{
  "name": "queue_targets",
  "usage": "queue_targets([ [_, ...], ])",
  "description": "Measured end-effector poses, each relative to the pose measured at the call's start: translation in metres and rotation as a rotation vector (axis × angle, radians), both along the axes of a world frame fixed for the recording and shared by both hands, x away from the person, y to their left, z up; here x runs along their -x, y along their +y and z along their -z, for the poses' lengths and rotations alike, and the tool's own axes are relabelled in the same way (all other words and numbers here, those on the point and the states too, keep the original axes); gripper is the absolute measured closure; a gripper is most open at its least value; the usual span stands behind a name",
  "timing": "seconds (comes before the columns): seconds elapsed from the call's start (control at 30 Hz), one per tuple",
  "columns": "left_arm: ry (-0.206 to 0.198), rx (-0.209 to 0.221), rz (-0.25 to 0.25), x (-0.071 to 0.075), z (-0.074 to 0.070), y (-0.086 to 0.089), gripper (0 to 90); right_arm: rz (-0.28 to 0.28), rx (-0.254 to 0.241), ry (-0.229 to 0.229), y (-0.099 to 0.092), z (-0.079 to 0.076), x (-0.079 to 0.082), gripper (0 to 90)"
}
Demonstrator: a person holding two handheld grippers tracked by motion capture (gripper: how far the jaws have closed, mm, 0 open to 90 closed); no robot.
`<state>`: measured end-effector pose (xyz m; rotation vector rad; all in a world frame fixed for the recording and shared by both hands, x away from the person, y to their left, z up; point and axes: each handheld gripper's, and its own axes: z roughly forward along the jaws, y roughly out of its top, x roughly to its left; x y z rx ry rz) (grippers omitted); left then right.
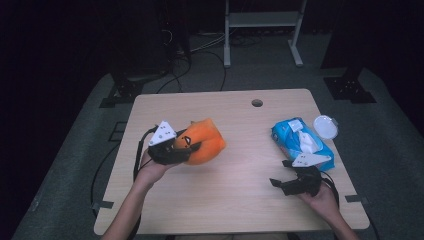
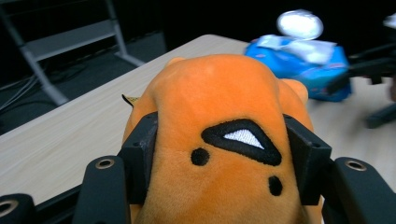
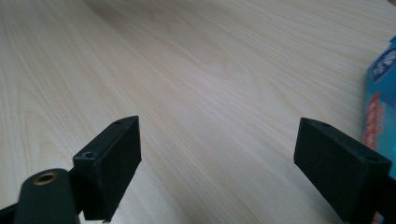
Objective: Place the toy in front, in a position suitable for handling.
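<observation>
An orange plush toy [image 1: 206, 141] with a black-and-white stitched eye is held just above the left half of the wooden table [image 1: 235, 200]. My left gripper [image 1: 189, 145] is shut on it, and in the left gripper view the black pads [image 2: 140, 154] press into both sides of the plush toy [image 2: 219, 107]. My right gripper [image 1: 280, 174] rests low near the table's front right, its jaws wide apart with only bare wood between them. In the right gripper view, the right gripper [image 3: 219, 158] points across the tabletop.
A blue pack of wet wipes [image 1: 300, 142] lies at the right, just beyond the right gripper, with a round white lid [image 1: 325, 126] beside it. The pack's edge [image 3: 380, 107] borders the right gripper view. A cable hole [image 1: 257, 103] sits near the far edge.
</observation>
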<state>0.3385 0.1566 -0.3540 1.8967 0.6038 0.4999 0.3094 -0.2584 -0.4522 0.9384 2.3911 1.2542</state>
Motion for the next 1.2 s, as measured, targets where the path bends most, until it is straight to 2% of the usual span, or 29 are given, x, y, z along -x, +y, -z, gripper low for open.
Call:
queue_targets([
  [0.07, -0.005, -0.006, 0.024, 0.004, 0.000, -0.007, 39.3, 0.009, -0.007, -0.006, -0.003, -0.001, 0.000, 13.9],
  [0.1, -0.003, -0.005, 0.051, 0.009, 0.002, -0.016, 39.3, 0.017, -0.011, -0.008, -0.006, -0.002, -0.001, 14.0],
  [0.13, -0.003, -0.005, 0.051, 0.009, 0.002, -0.016, 39.2, 0.017, -0.011, -0.008, -0.006, -0.002, -0.001, 14.0],
  [0.17, -0.003, -0.014, 0.079, 0.014, 0.005, -0.025, 39.2, 0.025, -0.008, -0.011, -0.009, -0.002, -0.002, 13.9],
  [0.23, -0.002, -0.021, 0.089, 0.016, 0.007, -0.028, 39.1, 0.028, -0.008, -0.012, -0.010, -0.002, -0.002, 13.9],
  [0.4, 0.017, -0.033, 0.129, 0.025, 0.020, -0.044, 38.9, 0.039, 0.004, -0.007, -0.015, -0.001, -0.002, 14.0],
  [0.43, 0.028, -0.036, 0.137, 0.027, 0.027, -0.048, 38.7, 0.035, 0.006, -0.002, -0.016, 0.000, -0.002, 14.3],
  [0.47, 0.028, -0.036, 0.137, 0.027, 0.027, -0.048, 38.7, 0.035, 0.006, -0.002, -0.016, 0.000, -0.002, 14.3],
  [0.5, 0.042, -0.030, 0.152, 0.028, 0.034, -0.051, 38.7, 0.031, 0.013, -0.002, -0.017, 0.001, -0.003, 14.3],
  [0.6, 0.053, -0.026, 0.164, 0.030, 0.041, -0.055, 38.6, 0.034, 0.011, -0.003, -0.017, 0.001, -0.004, 14.3],
  [0.63, 0.063, -0.021, 0.177, 0.031, 0.049, -0.058, 38.5, 0.038, 0.007, -0.001, -0.018, 0.000, -0.005, 14.3],
  [0.67, 0.063, -0.021, 0.177, 0.031, 0.049, -0.058, 38.4, 0.038, 0.007, -0.001, -0.018, 0.000, -0.005, 14.3],
  [0.7, 0.075, -0.017, 0.189, 0.032, 0.057, -0.060, 38.3, 0.044, 0.004, 0.004, -0.019, 0.001, -0.005, 14.3],
  [0.73, 0.075, -0.017, 0.189, 0.032, 0.057, -0.060, 38.3, 0.044, 0.004, 0.004, -0.019, 0.001, -0.005, 14.3],
  [0.83, 0.089, -0.050, 0.208, 0.033, 0.070, -0.065, 37.5, 0.047, 0.000, 0.007, -0.018, 0.002, -0.006, 14.3],
  [0.87, 0.089, -0.050, 0.208, 0.033, 0.070, -0.065, 37.4, 0.047, 0.000, 0.007, -0.018, 0.002, -0.006, 14.3],
  [0.93, 0.115, -0.061, 0.230, 0.033, 0.079, -0.067, 37.1, 0.047, 0.001, 0.002, -0.018, 0.001, -0.006, 14.3],
  [0.97, 0.108, -0.051, 0.234, 0.033, 0.082, -0.068, 36.6, 0.047, 0.000, -0.004, -0.018, 0.000, -0.006, 14.3],
  [1.07, 0.110, -0.044, 0.235, 0.034, 0.082, -0.068, 34.7, 0.049, -0.013, -0.014, -0.019, -0.003, -0.005, 14.3],
  [1.2, 0.097, -0.062, 0.239, 0.036, 0.083, -0.069, 32.1, 0.042, -0.026, -0.037, -0.018, -0.009, 0.000, 14.3],
])
